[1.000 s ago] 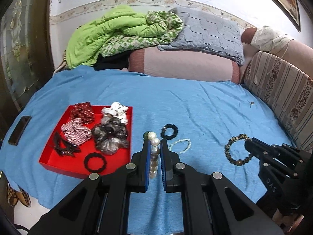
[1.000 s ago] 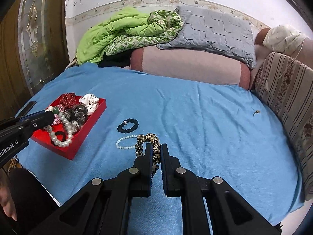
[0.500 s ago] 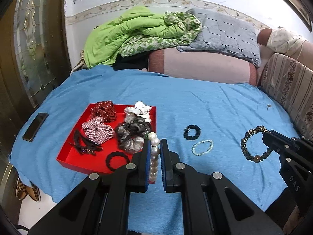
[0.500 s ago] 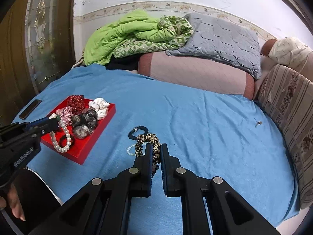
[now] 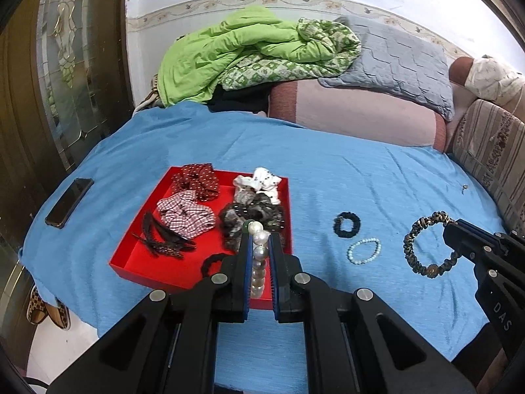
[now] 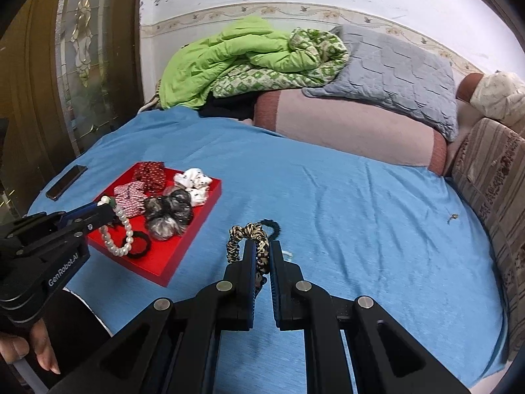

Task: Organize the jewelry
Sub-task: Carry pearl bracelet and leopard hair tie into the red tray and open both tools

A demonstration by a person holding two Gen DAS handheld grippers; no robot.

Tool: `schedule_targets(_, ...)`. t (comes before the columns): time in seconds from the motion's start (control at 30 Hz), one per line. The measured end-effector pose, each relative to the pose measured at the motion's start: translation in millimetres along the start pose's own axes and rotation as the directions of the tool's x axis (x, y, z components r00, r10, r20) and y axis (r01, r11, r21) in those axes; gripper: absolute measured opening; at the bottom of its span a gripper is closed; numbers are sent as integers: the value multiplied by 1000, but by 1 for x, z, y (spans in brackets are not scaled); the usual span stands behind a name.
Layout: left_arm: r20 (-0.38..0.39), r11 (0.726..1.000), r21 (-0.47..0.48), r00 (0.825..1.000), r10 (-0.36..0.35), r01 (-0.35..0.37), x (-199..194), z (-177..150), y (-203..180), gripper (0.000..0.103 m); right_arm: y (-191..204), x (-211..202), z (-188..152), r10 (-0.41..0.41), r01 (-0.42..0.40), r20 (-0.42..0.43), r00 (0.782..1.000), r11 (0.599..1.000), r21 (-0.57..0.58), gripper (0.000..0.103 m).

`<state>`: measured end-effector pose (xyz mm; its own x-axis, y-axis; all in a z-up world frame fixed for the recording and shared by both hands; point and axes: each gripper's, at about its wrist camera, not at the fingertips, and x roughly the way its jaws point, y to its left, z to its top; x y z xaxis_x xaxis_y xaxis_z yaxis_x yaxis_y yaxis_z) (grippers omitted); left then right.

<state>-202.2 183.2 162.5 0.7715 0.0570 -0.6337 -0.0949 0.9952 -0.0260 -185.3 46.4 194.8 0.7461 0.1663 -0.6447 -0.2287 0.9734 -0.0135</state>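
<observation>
Red tray (image 5: pixel 137 256) sits at the bed's (image 5: pixel 344 170) left near edge, holding fabric scrunchies (image 5: pixel 197 180), dark hair clips (image 5: pixel 164 236) and a black hair tie (image 6: pixel 141 244). Left claw (image 5: pixel 261 246) is clamped on a pearl bracelet (image 5: pixel 259 249) above the tray. Right claw (image 6: pixel 262 256) is clamped on a leopard-print bracelet (image 6: pixel 249 231) over the bed.

1 red tray (image 5: pixel 137 256) holds about 6 hair ties. 2 bracelets lie on the blue sheet (image 5: pixel 361 170), 2 hang from grippers. 1 phone (image 5: pixel 69 202) at 9 o'clock.
</observation>
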Motion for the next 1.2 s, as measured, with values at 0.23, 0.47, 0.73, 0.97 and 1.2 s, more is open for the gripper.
schedule_targets(0.23,0,999,-32,1000,-4,4,11,12,32,9,28,17,12,57,-57,-11,998,997,-46,9)
schedule_targets(0.47,-4,993,-114,1000,-12,12,44,31,83,9,61,41,28,147,-148,-25,989,986,-71,9)
schedule_targets(0.73,-68,975,-219,996,-60,44,93,28,129,9,95,91,34,261,-267,-100,960,963,-48,9)
schedule_targets(0.97,-136,964,-252,983,-123,86,123,10,139,9,105,142,19,301,-304,-220,928,952,24,9)
schedule_targets(1.2,-140,954,-267,974,-176,134,123,3,141,9,110,166,6,325,-323,-279,904,945,53,9)
